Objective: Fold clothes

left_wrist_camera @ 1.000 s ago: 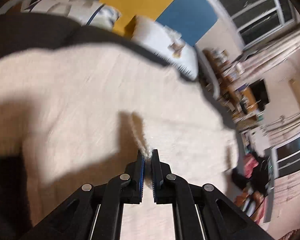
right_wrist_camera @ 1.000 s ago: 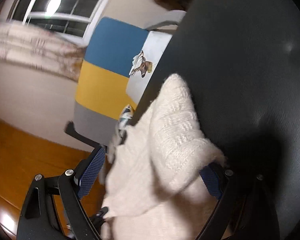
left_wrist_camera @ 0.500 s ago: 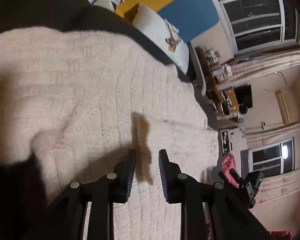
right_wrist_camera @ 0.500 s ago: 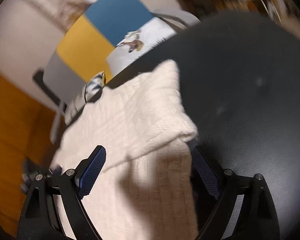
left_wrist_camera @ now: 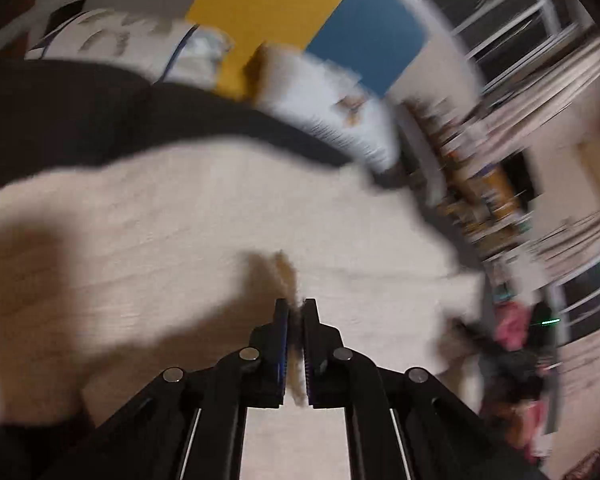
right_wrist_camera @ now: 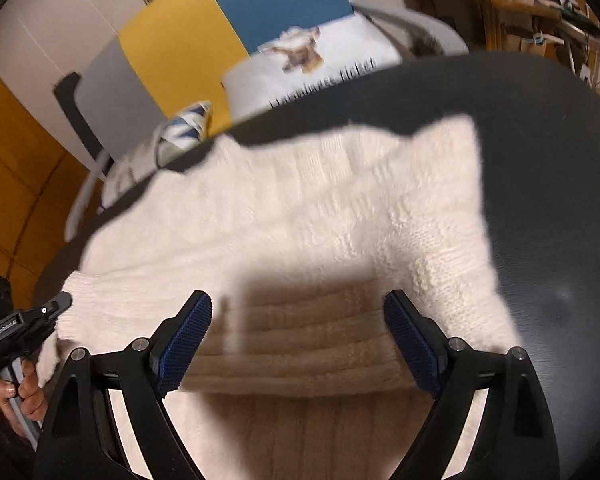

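The cream knitted sweater [right_wrist_camera: 284, 216] lies spread on the dark round worktop [right_wrist_camera: 548, 152]. The left tongs [left_wrist_camera: 295, 312] are closing, with a pinch of the knit between the pads. The right tongs [right_wrist_camera: 298, 336] stand wide open above the sweater, holding nothing.

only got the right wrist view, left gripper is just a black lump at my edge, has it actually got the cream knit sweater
Observer: Yes. The left gripper has its jaws closing, with a pinch of the cream knitted sweater between the pads.
Operator: edge or middle of it
Observer: Not at an edge. The pinch pulls the knit up into a small ridge, and fabric lies spread on both sides of it.
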A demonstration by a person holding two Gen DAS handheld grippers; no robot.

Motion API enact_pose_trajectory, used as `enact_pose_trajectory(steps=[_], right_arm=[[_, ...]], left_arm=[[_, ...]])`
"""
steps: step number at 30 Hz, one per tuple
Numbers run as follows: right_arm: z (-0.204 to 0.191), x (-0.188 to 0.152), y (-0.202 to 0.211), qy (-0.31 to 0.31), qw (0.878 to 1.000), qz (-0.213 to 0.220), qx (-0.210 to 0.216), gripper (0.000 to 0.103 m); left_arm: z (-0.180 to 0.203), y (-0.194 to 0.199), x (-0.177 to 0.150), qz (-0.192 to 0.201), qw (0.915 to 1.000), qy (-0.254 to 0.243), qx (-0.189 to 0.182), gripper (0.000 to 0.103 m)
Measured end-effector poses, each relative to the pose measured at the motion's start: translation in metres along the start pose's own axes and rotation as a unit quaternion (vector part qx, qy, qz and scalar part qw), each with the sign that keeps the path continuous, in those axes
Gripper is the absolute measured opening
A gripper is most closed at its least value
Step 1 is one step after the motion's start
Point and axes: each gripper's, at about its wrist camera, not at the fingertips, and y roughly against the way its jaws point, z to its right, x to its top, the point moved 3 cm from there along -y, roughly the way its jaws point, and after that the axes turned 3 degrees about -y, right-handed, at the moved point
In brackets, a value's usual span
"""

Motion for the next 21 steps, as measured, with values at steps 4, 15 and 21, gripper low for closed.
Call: enact_pose_trajectory(steps=[4,15,21], right_arm=[[-0.003,-0.004,0.004,0.018,1.0,0.004,0.016,0.094],[0.088,-0.05,0.074,-0.198,0.953,0.05,0.223,0.094],[0.093,-0.053,0.06,-0.214,0.948,0.052,0.228,0.098]], left_arm=[[-0.004,0.011,0.006,-0.015,0.9995,0.024,0.012,0.018],[0.192,-0.044,0.079,-0.078,0.9746,-0.127,-0.167,0.027],[0.308,-0.165,0.083,-0.203,0.9403,-0.217,-0.166,0.027]])
